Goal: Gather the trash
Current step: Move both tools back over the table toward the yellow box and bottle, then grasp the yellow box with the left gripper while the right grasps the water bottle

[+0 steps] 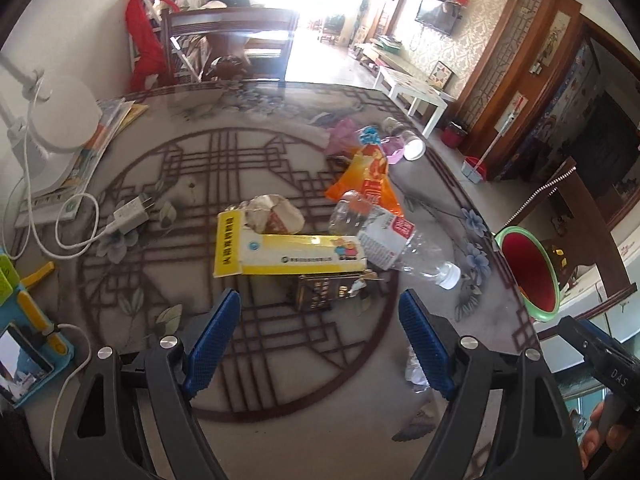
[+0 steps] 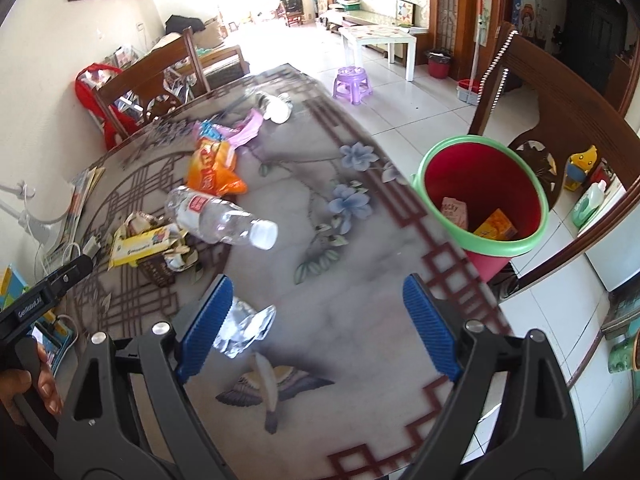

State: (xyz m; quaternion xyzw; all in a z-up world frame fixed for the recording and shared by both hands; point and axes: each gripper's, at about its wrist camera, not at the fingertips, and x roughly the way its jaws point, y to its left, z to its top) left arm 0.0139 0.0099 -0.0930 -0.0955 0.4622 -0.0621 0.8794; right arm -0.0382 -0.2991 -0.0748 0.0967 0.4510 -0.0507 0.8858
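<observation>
Both pairs of tongs stand wide apart and hold nothing: the left tongs (image 1: 320, 336) hang over the middle of the table (image 1: 280, 360), the right tongs (image 2: 316, 320) over its near edge.

The trash lies scattered across the middle of both frames. A clear plastic bottle (image 2: 220, 218) lies on its side, capped and seemingly empty; I judge it light, smooth and ready to roll or squirt out of a pinch, so the labelled waist looks the safest place to take it. Left of it in the right view lies a yellow carton (image 1: 280, 256), light and thin-walled, likely to crush; gripping across its narrow sides should hold. A crumpled paper wad (image 1: 274, 214) touches its far edge, and a dark flattened packet (image 1: 324, 292) lies against its near side. Beyond the bottle sits an orange snack bag (image 2: 214, 168), soft and slippery, best pinched at a crimped end. A crumpled foil wrapper (image 2: 244, 328) lies just beside the left finger of the right tongs, the closest piece.

The red bin (image 2: 486, 196) with a green rim stands off the table's edge at centre right of the right view, already holding two small boxes.

At the left of the left view, a charger plug (image 1: 130, 214) with its cable, a white lamp base (image 1: 60, 120) and a phone (image 1: 24, 364) are not trash and crowd that side.
</observation>
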